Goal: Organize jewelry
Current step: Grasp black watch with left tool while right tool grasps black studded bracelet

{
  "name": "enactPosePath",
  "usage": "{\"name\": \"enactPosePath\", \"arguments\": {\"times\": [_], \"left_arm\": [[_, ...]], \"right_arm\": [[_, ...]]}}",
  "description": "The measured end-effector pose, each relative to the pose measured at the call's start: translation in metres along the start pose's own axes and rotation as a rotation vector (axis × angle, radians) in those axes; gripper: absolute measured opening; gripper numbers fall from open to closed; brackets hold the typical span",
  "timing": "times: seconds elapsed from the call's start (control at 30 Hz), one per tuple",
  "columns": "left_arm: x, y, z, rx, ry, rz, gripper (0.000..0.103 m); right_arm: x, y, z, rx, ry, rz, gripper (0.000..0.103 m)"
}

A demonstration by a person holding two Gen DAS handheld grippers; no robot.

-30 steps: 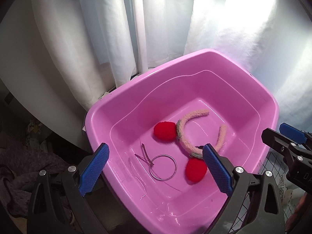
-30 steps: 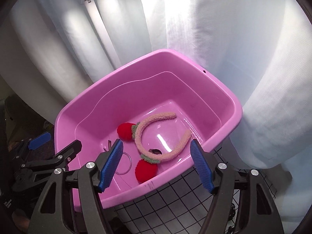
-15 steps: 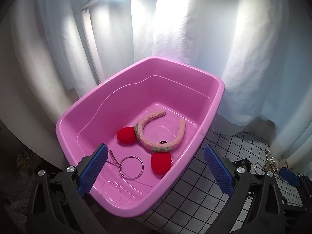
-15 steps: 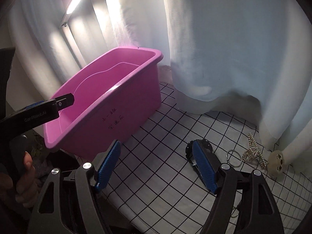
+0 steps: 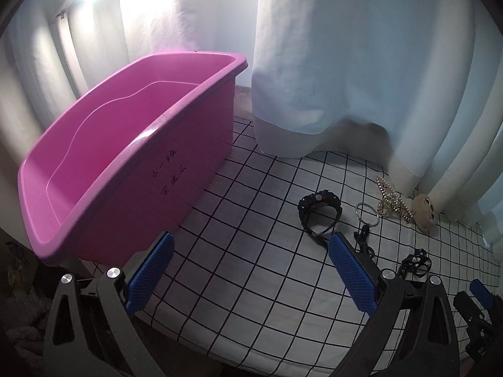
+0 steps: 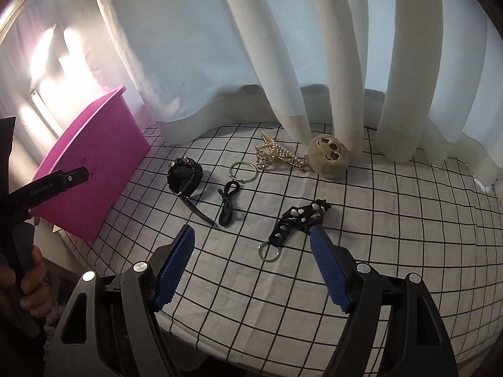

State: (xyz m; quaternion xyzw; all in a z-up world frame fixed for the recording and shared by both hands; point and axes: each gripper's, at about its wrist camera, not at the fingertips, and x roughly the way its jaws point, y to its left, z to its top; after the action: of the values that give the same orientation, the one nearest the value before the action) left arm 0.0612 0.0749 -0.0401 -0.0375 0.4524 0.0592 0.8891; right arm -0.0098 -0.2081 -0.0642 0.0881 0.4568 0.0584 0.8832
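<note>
Jewelry lies loose on a checked cloth (image 6: 377,220): a black watch (image 6: 184,177), a metal ring (image 6: 242,172), a black cord (image 6: 228,202), a gold pearl hair claw (image 6: 276,154), a beige plush charm (image 6: 328,157) and a black keychain (image 6: 298,221). My right gripper (image 6: 251,232) stands open just short of the keychain, with nothing between its pads. My left gripper (image 5: 251,238) is open and empty over the cloth, between the pink tub (image 5: 176,116) and the watch (image 5: 320,210). From here the tub's floor is hidden.
White curtains (image 6: 283,47) hang along the back of the cloth and touch the plush charm. The tub (image 6: 91,169) sits at the cloth's left end. A hand (image 6: 28,279) holds the left gripper's handle at the left edge. The cloth drops off at the front.
Both grippers have swung right, away from above the tub and down toward the cloth. The headband and ring inside the tub are out of sight; the loose jewelry has come into view.
</note>
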Motion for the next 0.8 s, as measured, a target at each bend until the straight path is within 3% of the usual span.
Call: {"name": "enactPosePath", "arguments": {"times": [0.33, 0.57, 0.8], "left_arm": [[0.030, -0.041, -0.027, -0.034, 0.033, 0.033, 0.097], [0.062, -0.047, -0.013, 0.006, 0.023, 0.011, 0.097], [0.104, -0.040, -0.002, 0.059, 0.050, -0.028, 0.097]], "right_arm": [[0.022, -0.062, -0.016, 0.079, 0.028, 0.021, 0.073], [0.043, -0.058, -0.013, 0.136, 0.017, -0.006, 0.073], [0.061, -0.042, -0.018, 0.209, -0.002, -0.099, 0.073]]}}
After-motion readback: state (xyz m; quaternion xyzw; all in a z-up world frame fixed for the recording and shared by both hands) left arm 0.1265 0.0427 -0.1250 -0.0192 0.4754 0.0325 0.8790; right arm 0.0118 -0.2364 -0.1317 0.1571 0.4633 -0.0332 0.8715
